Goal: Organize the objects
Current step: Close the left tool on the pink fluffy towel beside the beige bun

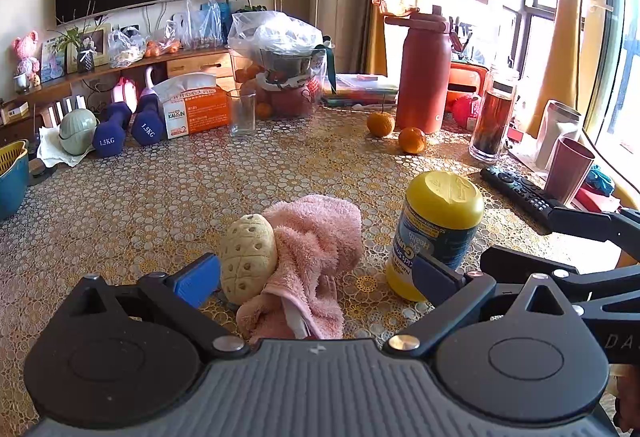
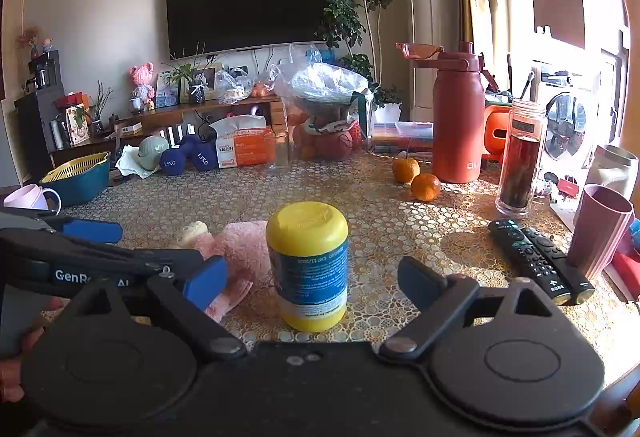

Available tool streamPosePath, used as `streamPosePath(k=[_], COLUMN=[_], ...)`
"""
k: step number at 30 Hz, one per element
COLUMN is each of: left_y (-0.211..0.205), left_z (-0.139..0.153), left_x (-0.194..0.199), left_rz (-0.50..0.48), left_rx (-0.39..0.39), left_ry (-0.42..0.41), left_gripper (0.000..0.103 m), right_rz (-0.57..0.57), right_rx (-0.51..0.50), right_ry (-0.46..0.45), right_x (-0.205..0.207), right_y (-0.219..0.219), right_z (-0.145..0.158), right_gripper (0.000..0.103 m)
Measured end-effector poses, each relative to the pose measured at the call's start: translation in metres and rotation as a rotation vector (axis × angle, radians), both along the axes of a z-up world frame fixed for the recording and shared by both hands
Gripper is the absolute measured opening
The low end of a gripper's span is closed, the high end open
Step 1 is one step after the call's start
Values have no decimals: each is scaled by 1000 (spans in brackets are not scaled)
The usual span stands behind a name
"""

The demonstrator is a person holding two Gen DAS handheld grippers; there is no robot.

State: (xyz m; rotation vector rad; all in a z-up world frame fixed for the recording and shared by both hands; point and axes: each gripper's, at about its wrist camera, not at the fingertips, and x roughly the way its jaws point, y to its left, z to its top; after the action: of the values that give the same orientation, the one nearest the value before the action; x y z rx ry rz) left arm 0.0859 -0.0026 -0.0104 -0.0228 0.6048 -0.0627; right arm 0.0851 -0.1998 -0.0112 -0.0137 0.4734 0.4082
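A crumpled pink towel [image 1: 316, 253] lies on the patterned table with a beige spotted oval sponge-like object [image 1: 248, 261] against its left side. My left gripper [image 1: 316, 277] is open, its blue pads either side of the towel and beige object. A yellow-capped supplement bottle [image 2: 307, 261] stands upside down just right of the towel; it also shows in the left wrist view [image 1: 436, 233]. My right gripper [image 2: 312, 287] is open, jaws wide around the bottle without touching it. The towel shows in the right wrist view [image 2: 244, 253], left of the bottle.
Two remotes [image 2: 536, 261] and a maroon cup [image 2: 600, 233] lie to the right. Two oranges [image 2: 416, 179], a red flask [image 2: 458, 117] and a tea bottle [image 2: 520, 161] stand behind. Dumbbells [image 2: 188, 157], a tissue box [image 2: 244, 145], a glass [image 2: 280, 153] and a colander bowl [image 2: 80, 173] sit far left.
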Motion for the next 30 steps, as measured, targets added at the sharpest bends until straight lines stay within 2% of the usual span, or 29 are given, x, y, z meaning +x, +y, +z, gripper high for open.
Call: streamPosePath(k=[12,16,20,23,30], left_y=[0,-12,-24,-24,-10], left_z=[-10,-14,-27,-39,-60], left_x=[22,30,41,56,77], left_rz=[-38,-118,-151,-130,-94], left_rx=[80,162,269,322,337], left_ry=[36,28,33,57,116], left_gripper=[103,103,103,103,102], right_rz=[17,3,-13,-22,-9], right_rx=[-4,-10,-9,-17,-48], right_ry=[16,17,26,38,73], right_x=[20,26,30,32,44], right_y=[-3,-9,-14,-16,-14], right_z=[-4,-5,-6,-10,-22], right_gripper=[91,91,91,91,91])
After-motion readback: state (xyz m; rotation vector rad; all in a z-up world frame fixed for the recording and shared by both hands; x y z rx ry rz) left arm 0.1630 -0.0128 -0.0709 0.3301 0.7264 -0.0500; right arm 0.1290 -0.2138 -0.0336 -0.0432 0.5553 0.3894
